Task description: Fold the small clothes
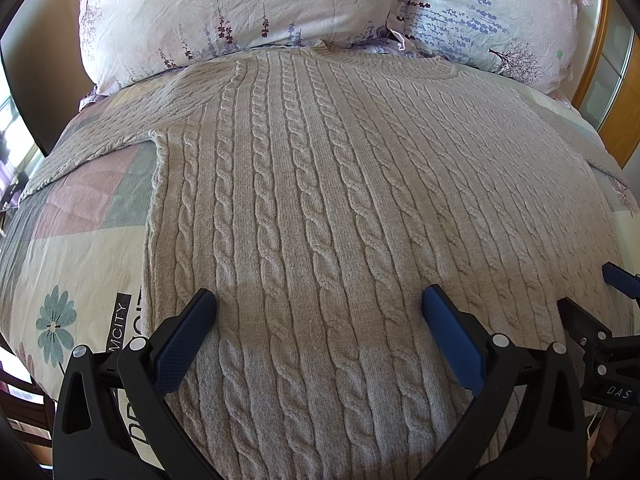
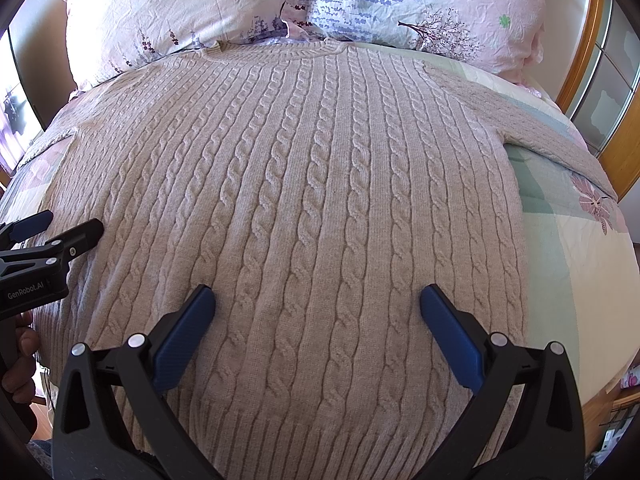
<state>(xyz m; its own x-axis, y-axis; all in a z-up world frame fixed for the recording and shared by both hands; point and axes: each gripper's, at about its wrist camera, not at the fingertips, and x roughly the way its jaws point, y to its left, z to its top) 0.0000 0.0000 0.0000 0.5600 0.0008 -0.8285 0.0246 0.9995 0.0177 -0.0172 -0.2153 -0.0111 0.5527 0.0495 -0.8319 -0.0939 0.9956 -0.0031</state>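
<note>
The sweater (image 1: 312, 200) lies flat and face up on the bed (image 1: 80, 240), neckline toward the two pillows (image 1: 224, 8), sleeves spread out to both sides, hem nearest the cameras. No fold made yet, judging by the layout.

Risks: the cable knit is thick and stretchy, so a shallow pinch likely catches only the top layer and the fold drags unevenly. The two grippers sit close together near the hem, so they may bump each other. Pulling one side harder probably skews the body or bunches the bed cover under it. The far sleeves may trail and crumple on a fold.

Left gripper (image 1: 320, 302): fingers spread wide, released, holding nothing, hovering over the lower body of the sweater; contact with the knit cannot be told. Right gripper (image 2: 318, 300): same, fingers wide apart, empty, over the lower middle of the sweater, just beside the left one.
</note>
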